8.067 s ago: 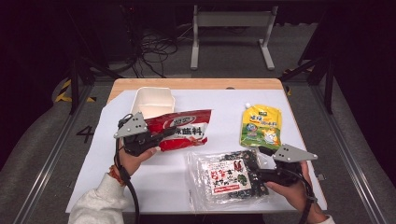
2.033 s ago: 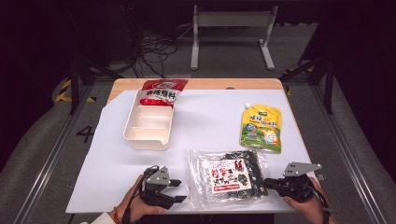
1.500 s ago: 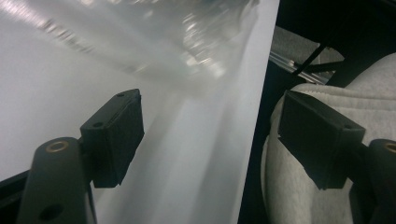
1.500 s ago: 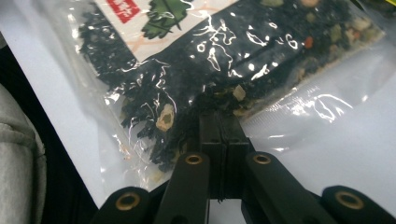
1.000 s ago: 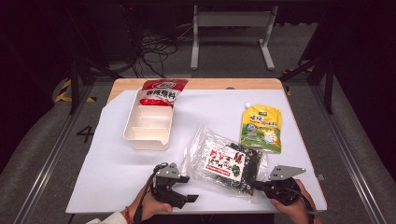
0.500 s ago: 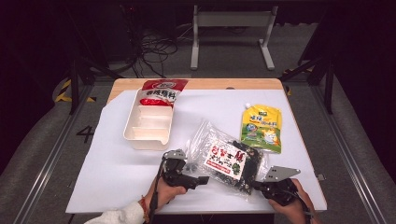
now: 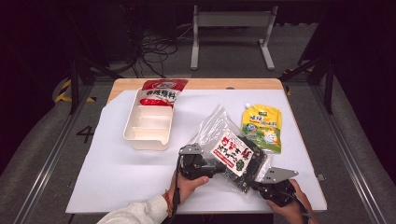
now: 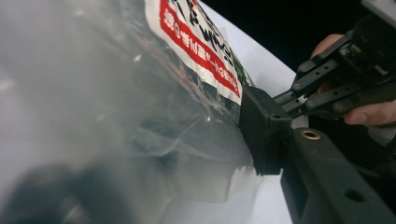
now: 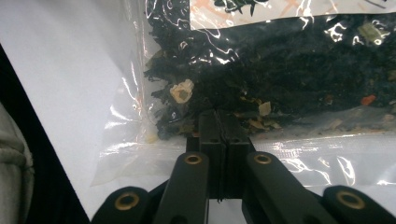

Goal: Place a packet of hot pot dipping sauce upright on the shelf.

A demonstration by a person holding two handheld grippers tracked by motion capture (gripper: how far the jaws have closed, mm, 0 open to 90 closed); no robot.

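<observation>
A clear bag of dark dried seaweed (image 7: pixel 236 156) with a red and white label lies tilted at the front middle of the table. My left gripper (image 7: pixel 217 167) is at the bag's left side; its jaws have just been closing, with the clear film between them. In the left gripper view one black pad (image 8: pixel 262 133) presses on the film, and the other jaw is a blur behind the plastic. My right gripper (image 7: pixel 255 183) is shut on the bag's sealed near edge (image 9: pixel 299 156), with its jaws together (image 9: pixel 218 119).
A white divided tray (image 7: pixel 148 140) stands at the left middle, with a red packet (image 7: pixel 163 91) at its far end. A yellow-green spouted pouch (image 7: pixel 262 126) lies to the right. White sheet (image 7: pixel 116 172) covers the table, and a sleeve comes in at the bottom.
My left gripper has moved right to the seaweed bag and its jaws have narrowed around the bag's left side. The bag has shifted slightly. The right hand has stayed put.
</observation>
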